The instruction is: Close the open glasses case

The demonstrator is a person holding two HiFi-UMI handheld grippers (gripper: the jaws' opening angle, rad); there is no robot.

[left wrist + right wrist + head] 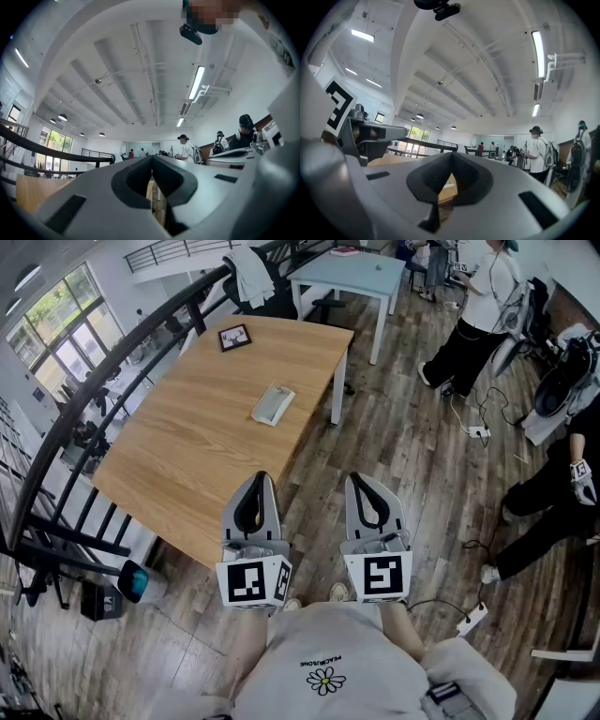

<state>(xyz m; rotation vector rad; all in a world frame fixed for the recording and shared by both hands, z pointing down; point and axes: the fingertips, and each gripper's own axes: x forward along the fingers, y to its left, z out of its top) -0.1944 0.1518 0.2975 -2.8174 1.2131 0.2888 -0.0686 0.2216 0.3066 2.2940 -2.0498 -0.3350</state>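
The glasses case (pixel 272 405), pale grey and flat, lies near the middle of the wooden table (pixel 187 446); it is too small to make out its lid. My left gripper (pixel 258 480) and right gripper (pixel 362 480) hang side by side close to my body, short of the table's near corner and well away from the case. Both are shut with nothing between their jaws. In the left gripper view the left gripper (pixel 151 159) points slightly upward at the ceiling, and the right gripper (pixel 451 157) does the same in its own view, with a strip of table (pixel 443 191) showing through its gap.
A black framed marker card (pixel 233 337) sits at the table's far end. A light blue table (pixel 352 273) stands behind. A dark railing (pixel 94 381) runs along the left. People (pixel 478 306) stand and crouch at the right, with cables and a power strip (pixel 478 430) on the floor.
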